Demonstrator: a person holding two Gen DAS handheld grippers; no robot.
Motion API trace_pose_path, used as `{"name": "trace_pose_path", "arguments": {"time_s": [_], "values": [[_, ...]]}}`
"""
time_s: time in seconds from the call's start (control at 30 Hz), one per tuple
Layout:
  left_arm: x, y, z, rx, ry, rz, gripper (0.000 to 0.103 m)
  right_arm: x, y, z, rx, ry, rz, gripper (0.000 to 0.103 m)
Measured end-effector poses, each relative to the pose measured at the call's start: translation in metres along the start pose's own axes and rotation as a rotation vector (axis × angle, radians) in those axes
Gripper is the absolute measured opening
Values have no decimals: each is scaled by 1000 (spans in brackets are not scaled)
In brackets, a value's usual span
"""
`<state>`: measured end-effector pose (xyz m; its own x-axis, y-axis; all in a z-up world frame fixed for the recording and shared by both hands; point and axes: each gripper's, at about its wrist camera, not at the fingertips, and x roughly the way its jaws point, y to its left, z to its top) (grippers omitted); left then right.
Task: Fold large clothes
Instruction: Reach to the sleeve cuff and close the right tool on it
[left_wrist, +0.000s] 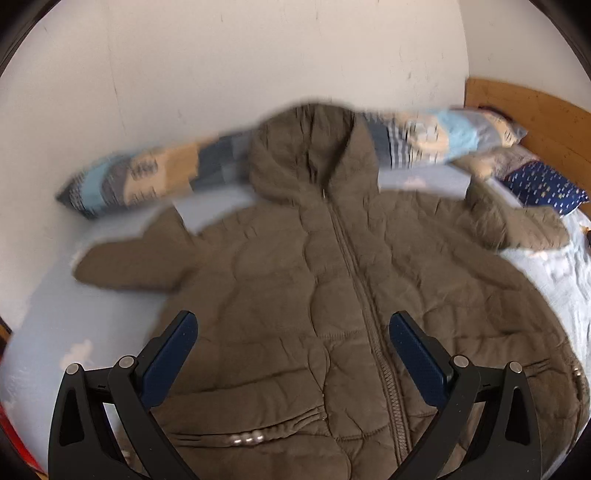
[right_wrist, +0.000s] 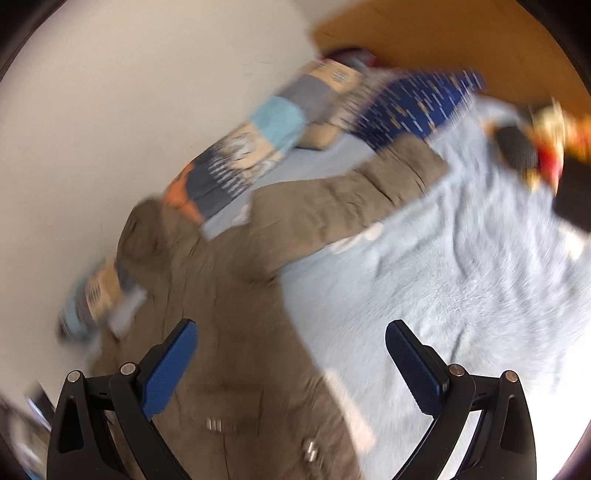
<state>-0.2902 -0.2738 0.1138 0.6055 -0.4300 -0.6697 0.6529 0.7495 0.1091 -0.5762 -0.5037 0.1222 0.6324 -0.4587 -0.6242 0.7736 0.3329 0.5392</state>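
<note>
A brown quilted hooded jacket (left_wrist: 295, 280) lies flat and zipped on the bed, hood toward the wall, both sleeves spread out. My left gripper (left_wrist: 293, 325) hovers open above its lower front, fingers either side of the zipper, holding nothing. In the right wrist view the same jacket (right_wrist: 229, 288) shows blurred, its right sleeve (right_wrist: 369, 192) stretched toward the headboard. My right gripper (right_wrist: 291, 332) is open above the jacket's right edge, one finger over the cloth and the other over the sheet.
A light blue sheet (right_wrist: 443, 277) covers the bed. A long patchwork pillow (left_wrist: 147, 177) lies along the white wall behind the hood. A dark blue patterned pillow (left_wrist: 546, 184) rests by the wooden headboard (left_wrist: 535, 110). Colourful objects (right_wrist: 546, 140) sit at the far right.
</note>
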Motion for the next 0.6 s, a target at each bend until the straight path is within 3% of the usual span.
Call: {"name": "trace_pose_path", "arguments": {"time_s": [0.1, 0.2, 0.33, 0.53, 0.6], "values": [[24, -3, 7, -31, 84, -119, 103, 19, -41, 35, 150, -12, 36, 103], [31, -9, 17, -10, 57, -124, 103, 32, -64, 70, 194, -65, 19, 103], [45, -11, 20, -14, 80, -142, 103, 53, -98, 102, 281, -106, -10, 99], [50, -5, 12, -23, 115, -144, 103, 91, -162, 133, 386, -94, -60, 76], [49, -3, 13, -40, 111, -145, 103, 98, -170, 145, 363, -100, -56, 75]]}}
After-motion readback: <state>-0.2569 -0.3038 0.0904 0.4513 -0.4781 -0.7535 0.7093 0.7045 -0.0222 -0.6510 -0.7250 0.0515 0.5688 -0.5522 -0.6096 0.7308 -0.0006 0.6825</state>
